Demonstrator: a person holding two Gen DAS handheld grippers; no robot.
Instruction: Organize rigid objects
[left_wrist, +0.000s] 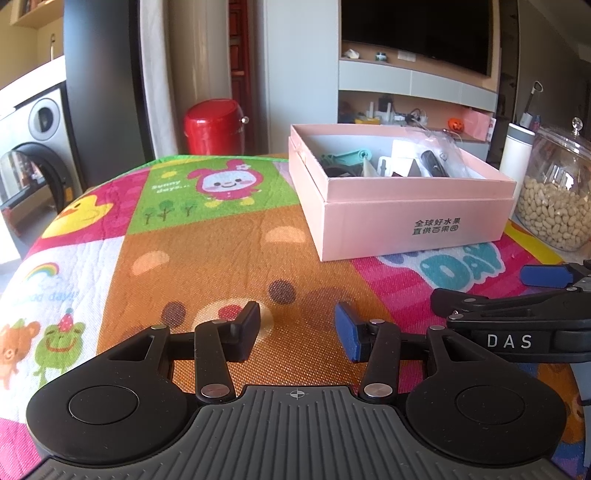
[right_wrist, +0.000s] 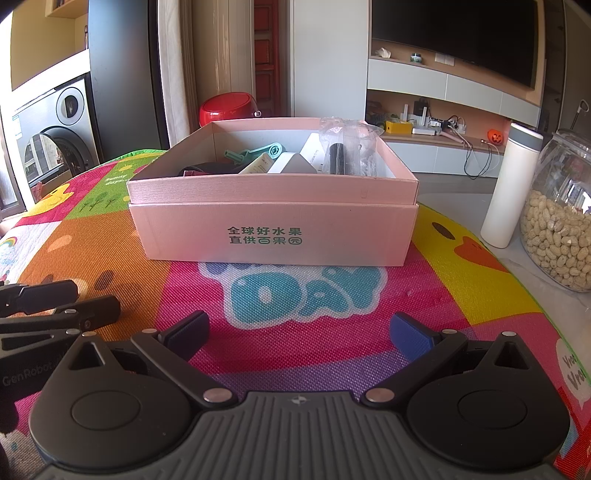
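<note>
Left tool (left_wrist: 297, 330): nearest our left camera, we see its jaws apart with nothing between them, only the patterned mat below.
Right tool (right_wrist: 299, 338): nearest our right camera, its jaws stand wide apart and empty; it lies just beside the left tool, on that tool's right.
Worktop (right_wrist: 491, 258): we see it under both tools, covered by a bright cartoon mat (left_wrist: 207, 258), with a pale bare strip on the far right.
Pink box (right_wrist: 273, 218): open, directly ahead of the right tool and ahead-right of the left one, resting on the mat.
Box contents: we make out a teal plastic piece (right_wrist: 255, 152), a black item in a clear bag (right_wrist: 341, 149), a white block (right_wrist: 291, 166) and a cream tube (right_wrist: 258, 166), all lying loose inside.
Glass jar (right_wrist: 561, 221): filled with peanuts, ahead-right of the right tool, beyond the mat edge.
White bottle (right_wrist: 511, 184): upright, just left of the jar, right of the box.
</note>
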